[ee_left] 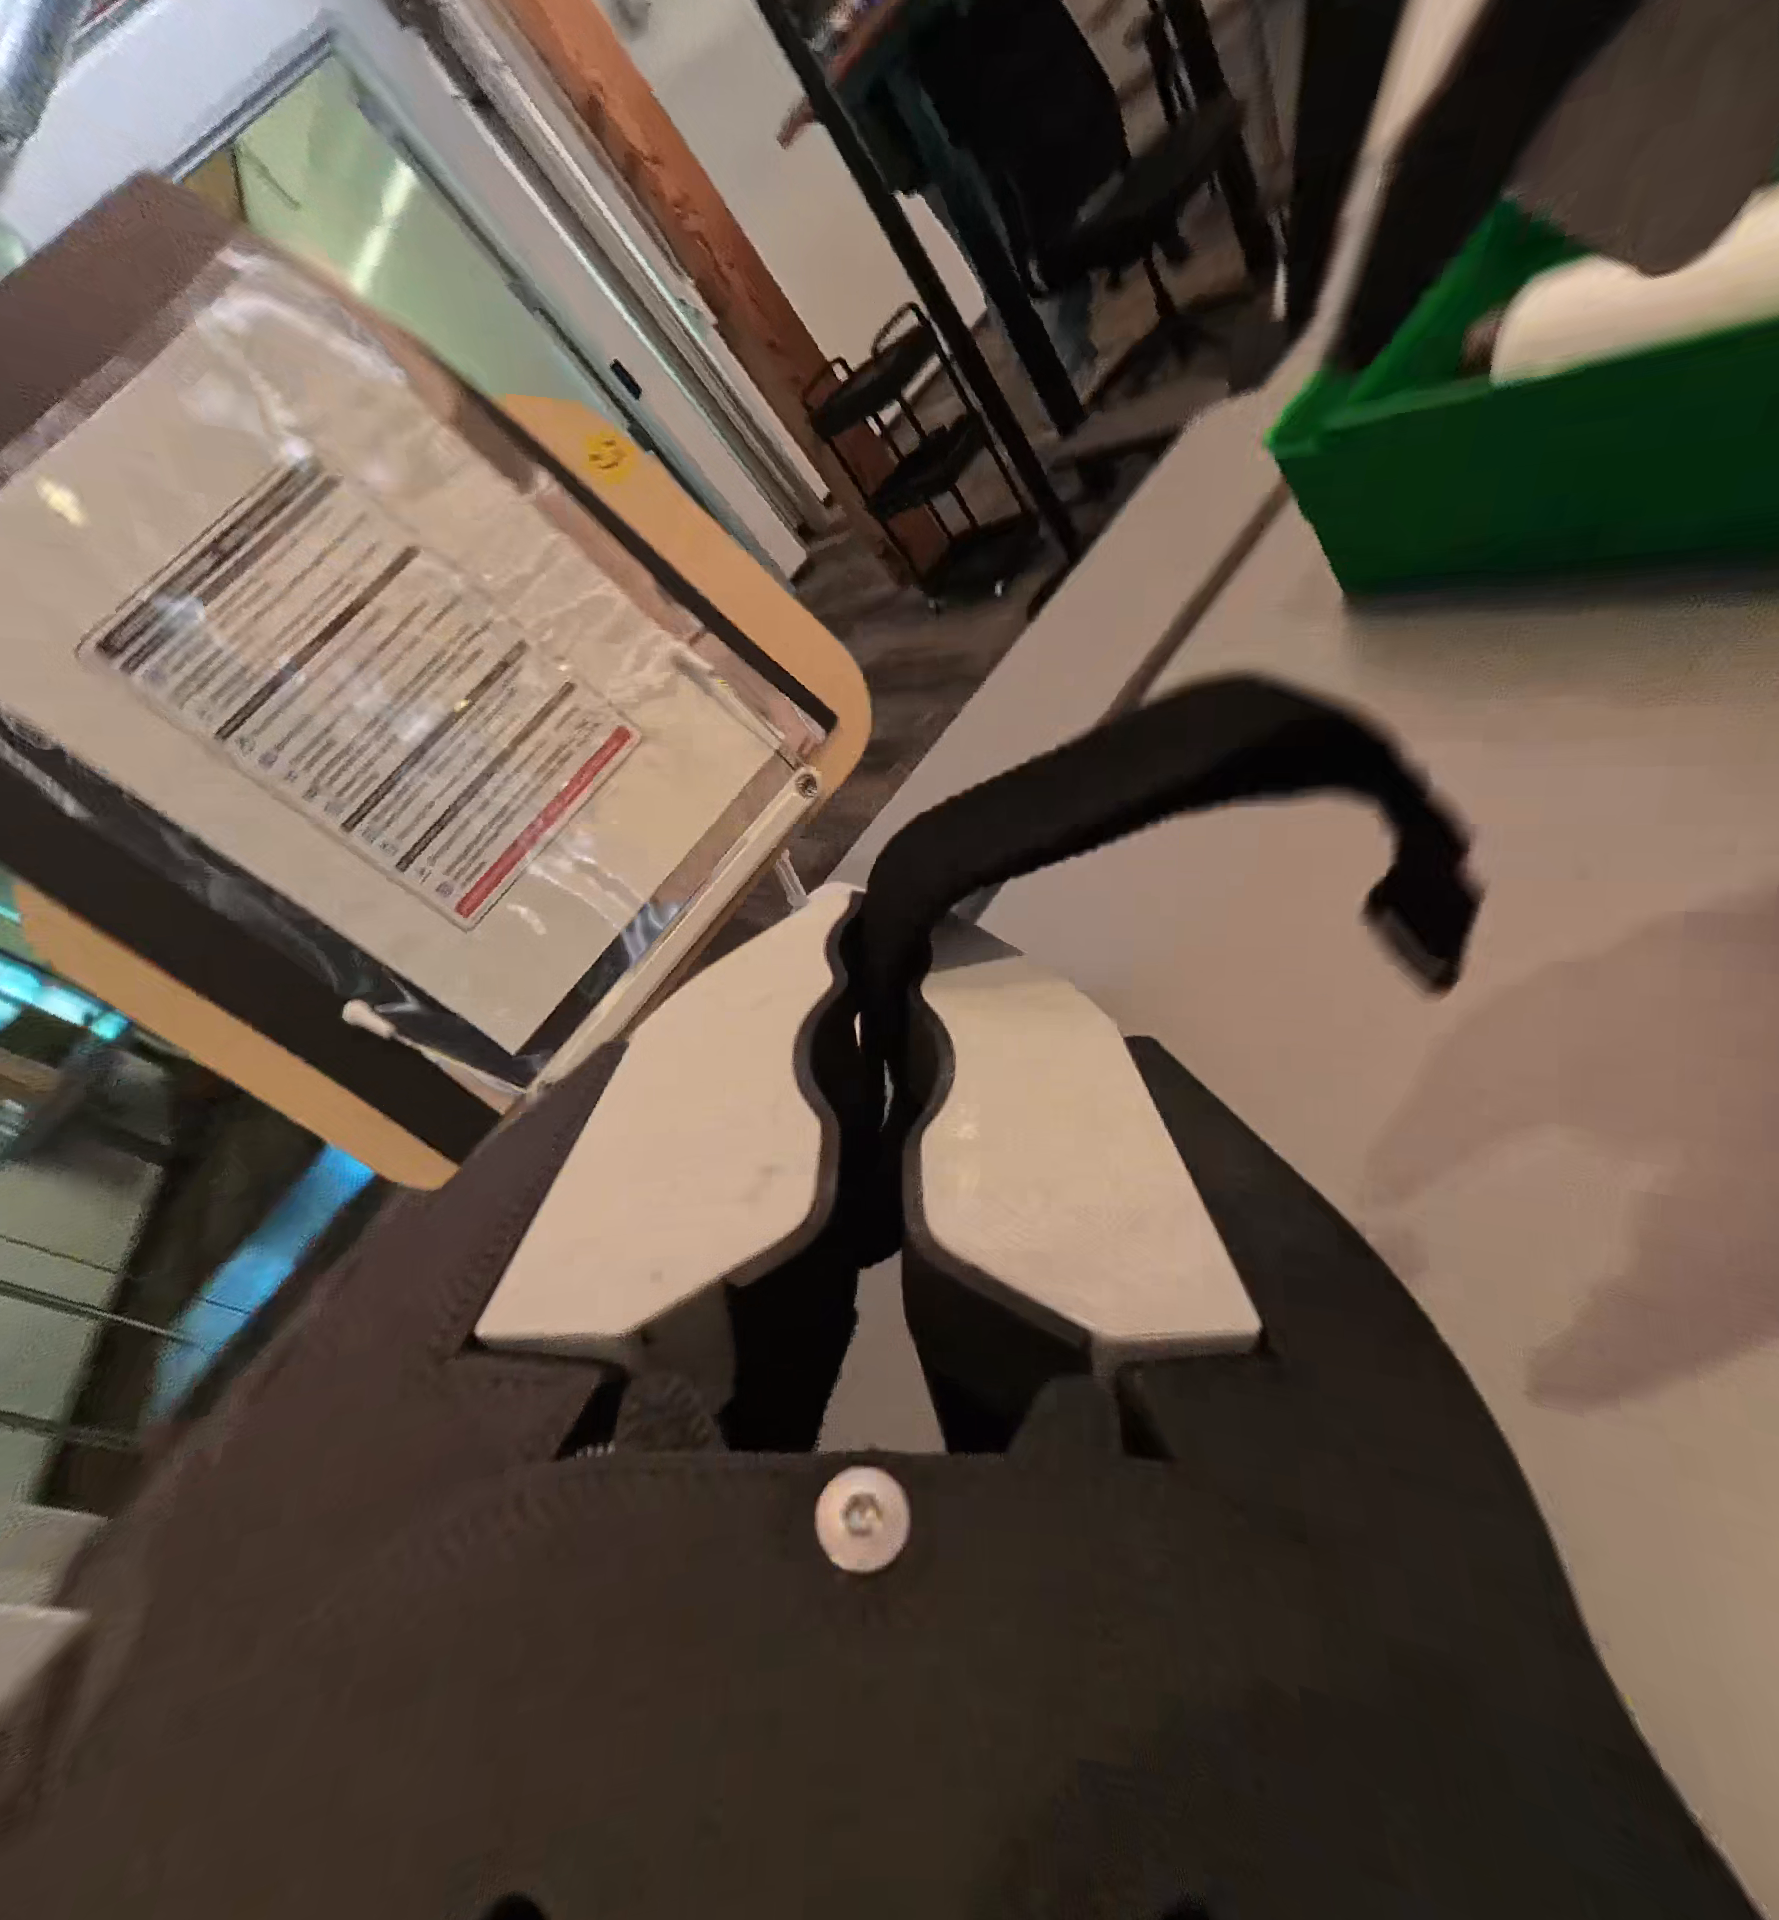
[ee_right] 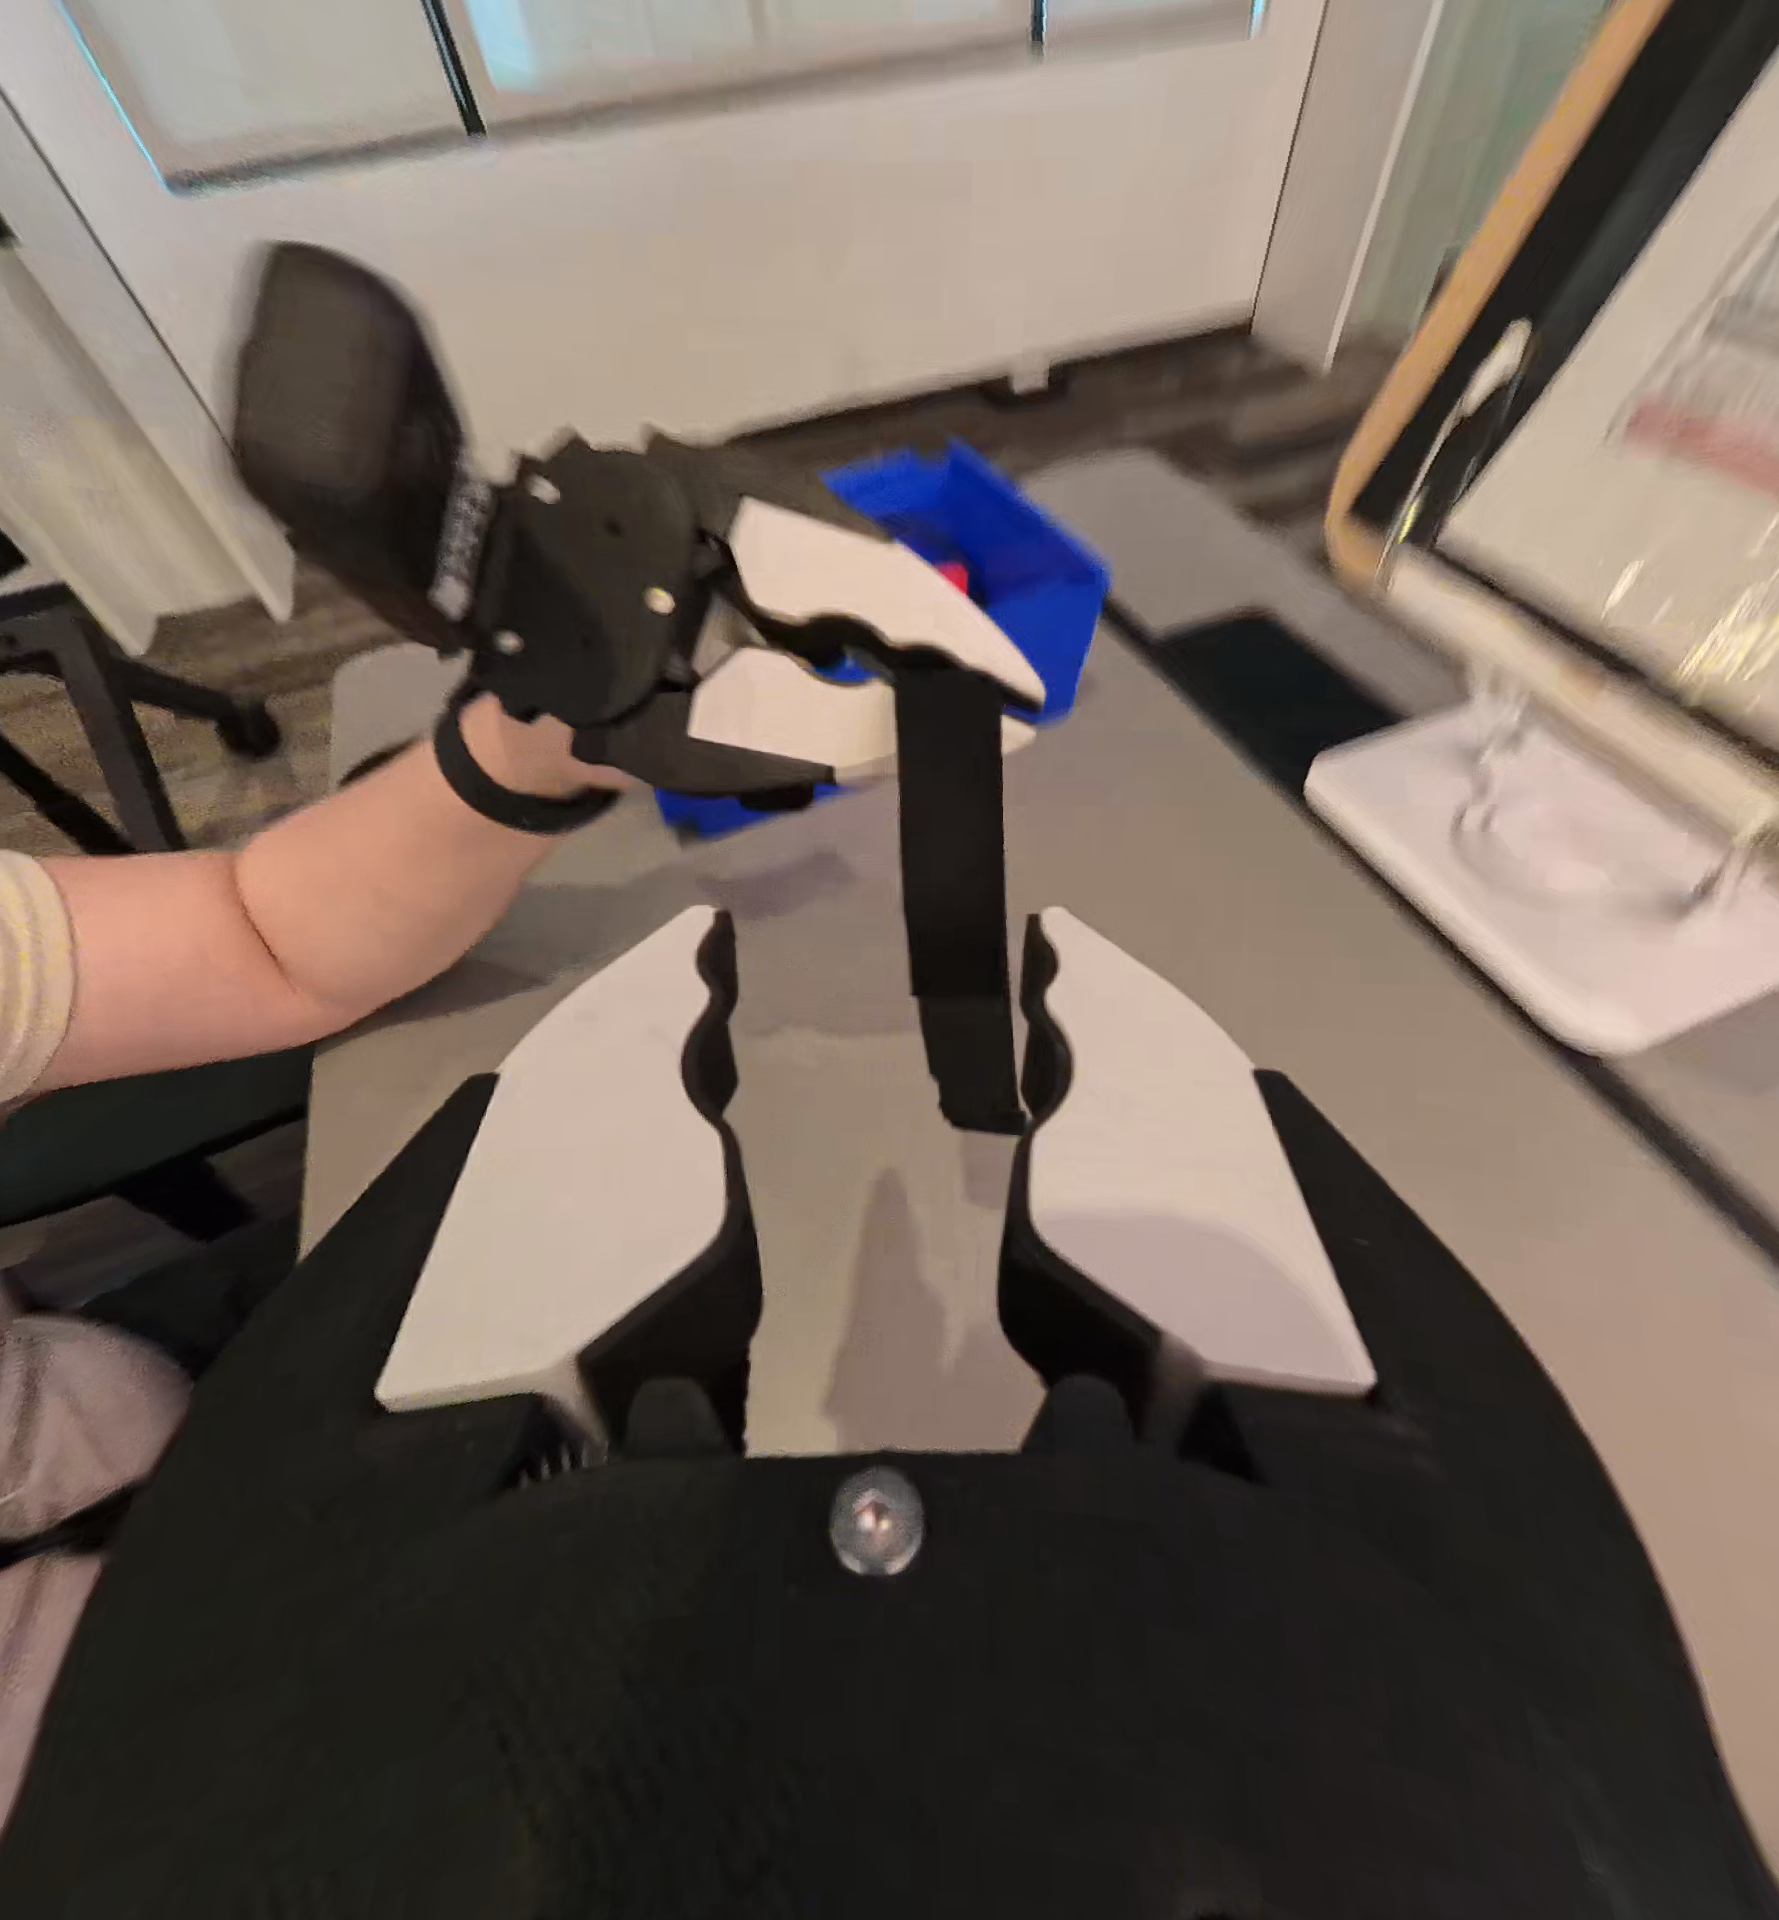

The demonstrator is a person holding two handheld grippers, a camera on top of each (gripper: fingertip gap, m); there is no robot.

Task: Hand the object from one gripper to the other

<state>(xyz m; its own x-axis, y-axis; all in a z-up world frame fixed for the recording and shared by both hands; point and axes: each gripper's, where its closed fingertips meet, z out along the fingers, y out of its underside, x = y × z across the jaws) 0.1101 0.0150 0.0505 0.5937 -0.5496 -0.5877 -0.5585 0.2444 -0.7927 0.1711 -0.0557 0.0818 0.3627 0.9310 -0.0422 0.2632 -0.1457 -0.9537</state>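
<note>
The object is a black fabric strap (ee_left: 1155, 769). My left gripper (ee_left: 880, 935) is shut on one end of it; the rest arcs up and to the right, ending in a small black end piece. In the right wrist view the left gripper (ee_right: 1010, 717) shows farther off, held by a hand, with the strap (ee_right: 952, 894) hanging straight down from its white fingers. My right gripper (ee_right: 877, 935) is open below it. The strap's lower end hangs between the right gripper's fingers, close to the right finger (ee_right: 1155, 1122), not clamped.
A grey table (ee_right: 1228, 914) lies below. A green bin (ee_left: 1591, 468) stands at its far right, a blue bin (ee_right: 1010, 561) behind the left gripper. A framed sheet on a white stand (ee_right: 1571, 894) stands at the right, also in the left wrist view (ee_left: 365, 665). A forearm (ee_right: 345, 914) crosses at left. One gripper's finger ends stand about 10 centimeters off the other's.
</note>
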